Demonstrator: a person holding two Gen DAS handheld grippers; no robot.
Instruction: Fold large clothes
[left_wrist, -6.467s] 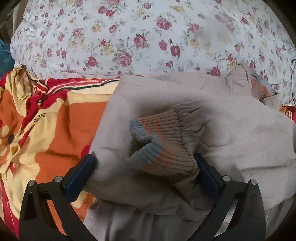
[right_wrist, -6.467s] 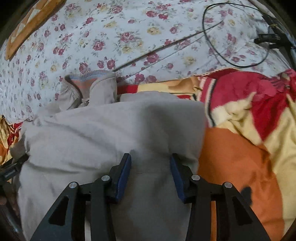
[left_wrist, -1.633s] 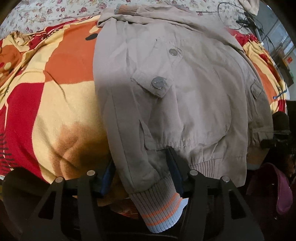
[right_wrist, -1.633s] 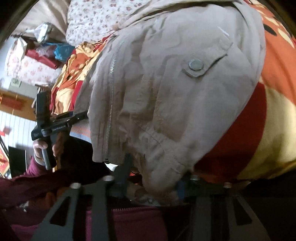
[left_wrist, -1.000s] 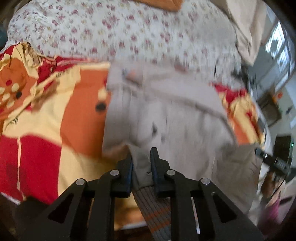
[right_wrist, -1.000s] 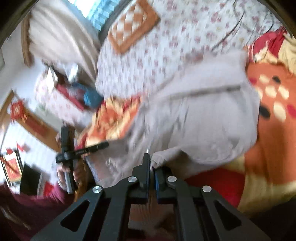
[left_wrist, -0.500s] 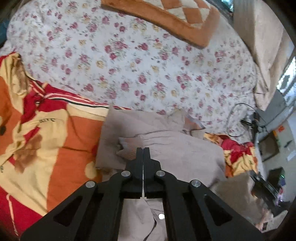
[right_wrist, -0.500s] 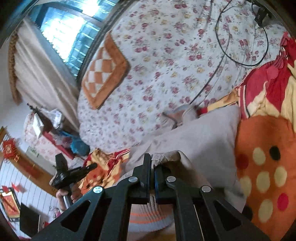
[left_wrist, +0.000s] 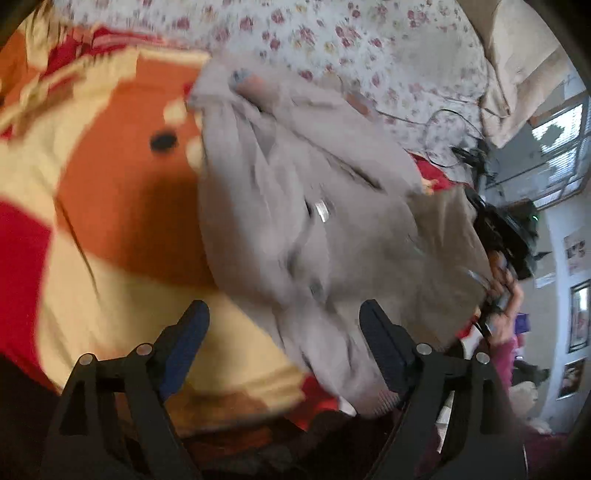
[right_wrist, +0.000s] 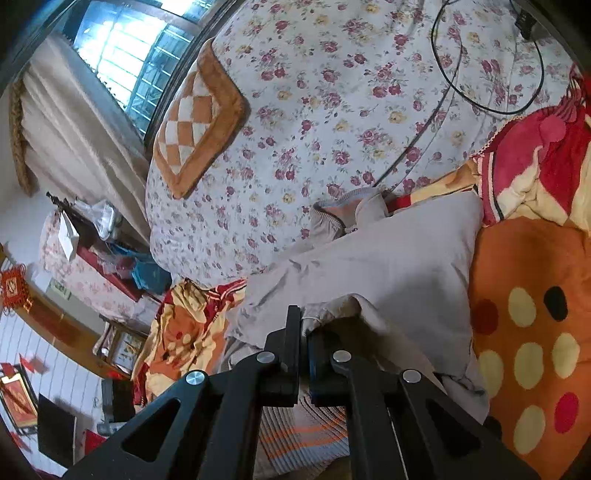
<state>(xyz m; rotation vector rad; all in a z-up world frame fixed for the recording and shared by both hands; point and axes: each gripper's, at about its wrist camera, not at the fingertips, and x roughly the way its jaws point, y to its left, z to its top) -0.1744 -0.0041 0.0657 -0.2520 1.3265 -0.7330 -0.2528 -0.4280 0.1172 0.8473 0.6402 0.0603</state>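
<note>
jacket (left_wrist: 303, 206): beige woven cloth, rumpled, frame centre on the blanket; ribbed striped hem (right_wrist: 295, 435) lower centre
blanket (left_wrist: 122, 192): fleecy, orange, red, cream
sheet (right_wrist: 332, 110): floral; black cable (right_wrist: 480, 107) upper right
left gripper (left_wrist: 284, 332): jaws opening, nothing pinched
right gripper (right_wrist: 303, 332): pinching jacket fold

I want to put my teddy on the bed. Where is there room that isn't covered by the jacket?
Free: the flowery sheet between the checkered cushion and the black cable, and the dotted orange blanket beside the jacket. Crowded: the middle, where the right gripper pinches the jacket.
</note>
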